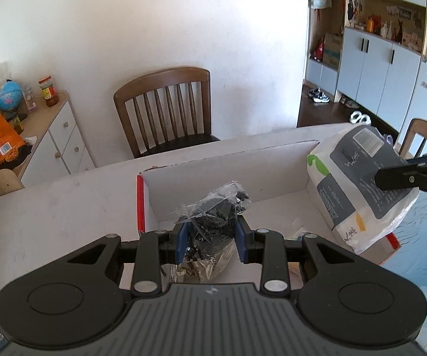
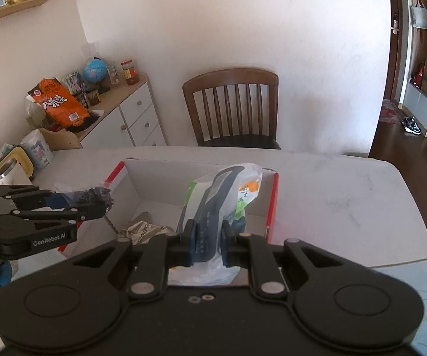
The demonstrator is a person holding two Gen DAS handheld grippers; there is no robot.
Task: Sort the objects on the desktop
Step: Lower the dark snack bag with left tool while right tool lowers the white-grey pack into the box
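Clear crinkly plastic bag of dark contents [image 1: 217, 213] sits clamped in the left tool [image 1: 212, 237], centre of the left wrist view, held over the near left corner of the open white cardboard box with red edges [image 1: 243, 166] on the pale tabletop [image 1: 50, 207]. Right tool [image 2: 209, 244] grips a white soft packet with grey, green and orange print [image 2: 219, 204], mid-frame in the right wrist view, inside that box. Crumpled foil wrapper [image 2: 142, 231] lies on the box floor, lower left of the packet.

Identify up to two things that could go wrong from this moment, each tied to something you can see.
1. The left claw pinches only the crinkly clear plastic bag of dark contents; the film may slip out.
2. The right claw holds the bulky white-and-grey plastic pack over the white cardboard box with red edges; lowered, it may crush the crumpled foil wrapper inside.
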